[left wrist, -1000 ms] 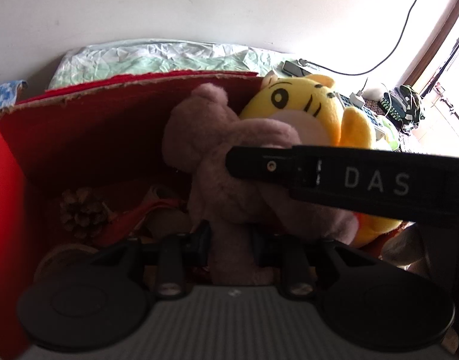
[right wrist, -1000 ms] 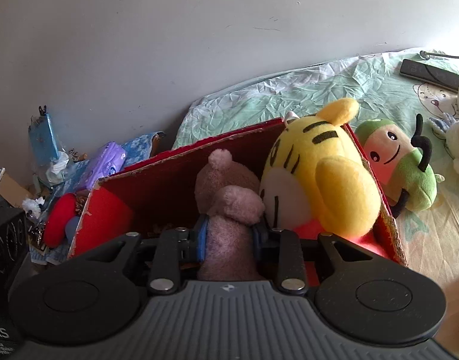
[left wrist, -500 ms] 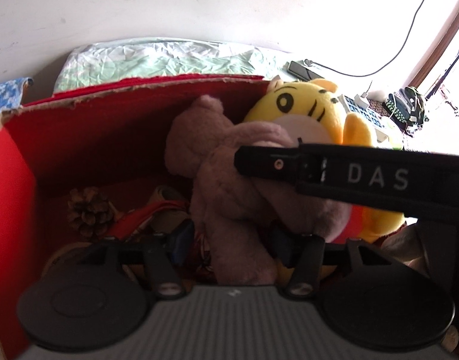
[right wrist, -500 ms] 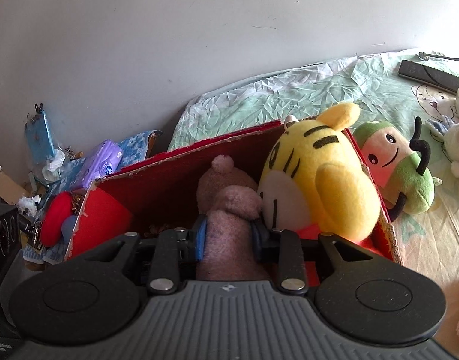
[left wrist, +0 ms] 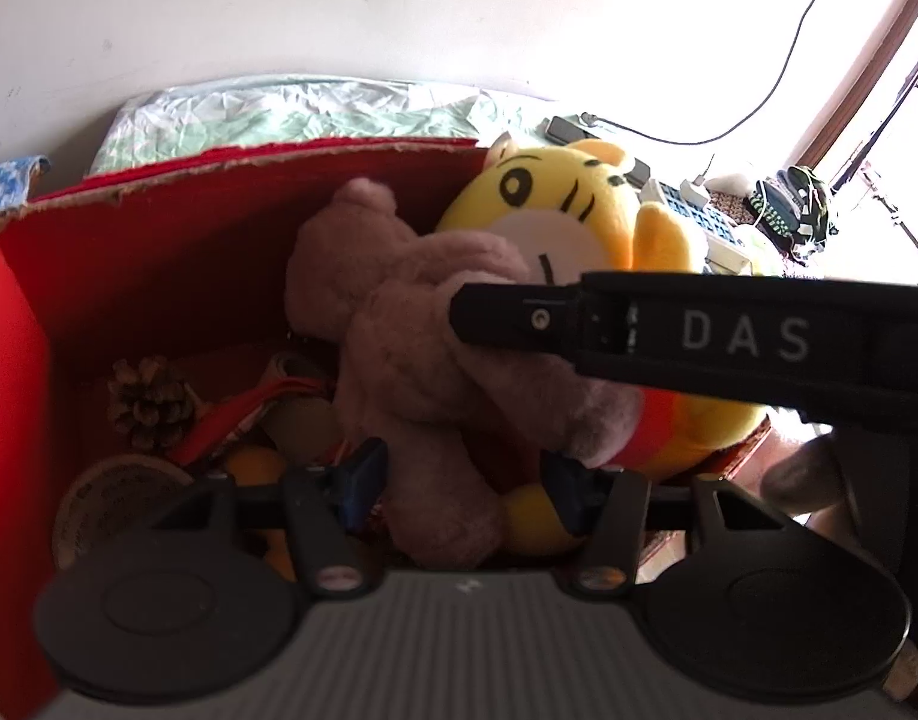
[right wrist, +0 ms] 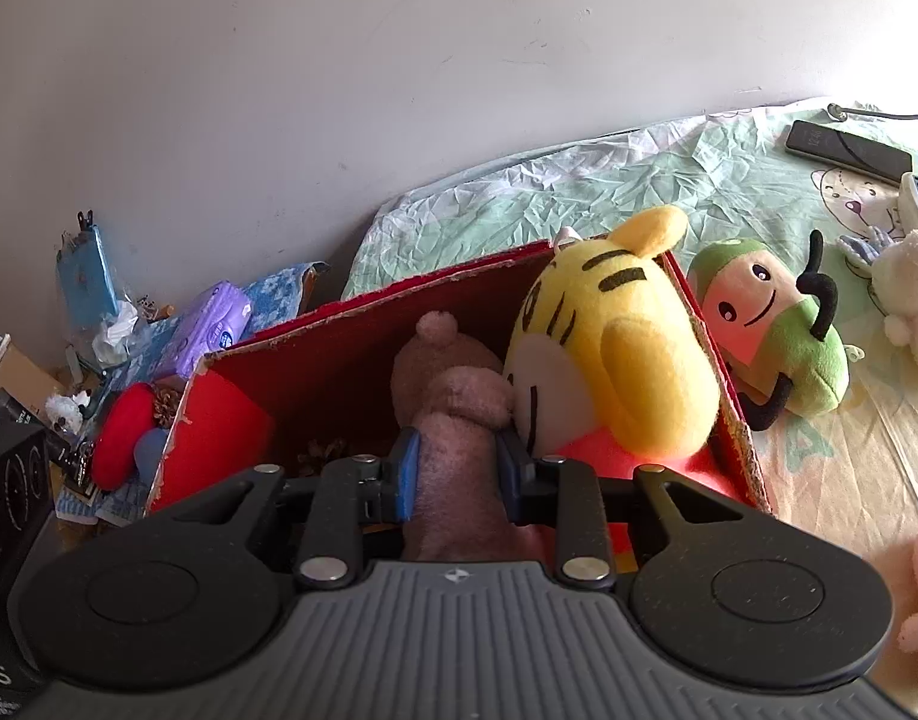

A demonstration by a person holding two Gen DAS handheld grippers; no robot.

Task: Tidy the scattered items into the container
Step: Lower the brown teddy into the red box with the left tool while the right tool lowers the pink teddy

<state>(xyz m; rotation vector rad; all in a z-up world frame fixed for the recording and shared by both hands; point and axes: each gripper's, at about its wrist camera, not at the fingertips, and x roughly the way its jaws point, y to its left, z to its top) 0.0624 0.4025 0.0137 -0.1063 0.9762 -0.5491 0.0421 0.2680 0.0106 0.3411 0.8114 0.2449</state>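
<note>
Left wrist view looks down into the red cardboard box (left wrist: 129,276), which sits on a bed under a crumpled green sheet (right wrist: 609,192). Inside lie a pine cone (left wrist: 150,402) near the left wall, a round lid-like disc (left wrist: 117,498) in the near-left corner, and the brown plush bear (left wrist: 423,360) leaning against the yellow tiger plush (left wrist: 579,222) at the right wall (the tiger's head rises above the rim). The left tool (left wrist: 465,480) stands released, its blue pads either side of the bear's leg without pressing. The right tool (right wrist: 456,471) is clenched on the bear's body, its jaws closing a touch. Outside the box's right edge lie a green plush (right wrist: 777,324) and a phone (right wrist: 849,150); clutter crowds the left edge, so open room is to the right.
</note>
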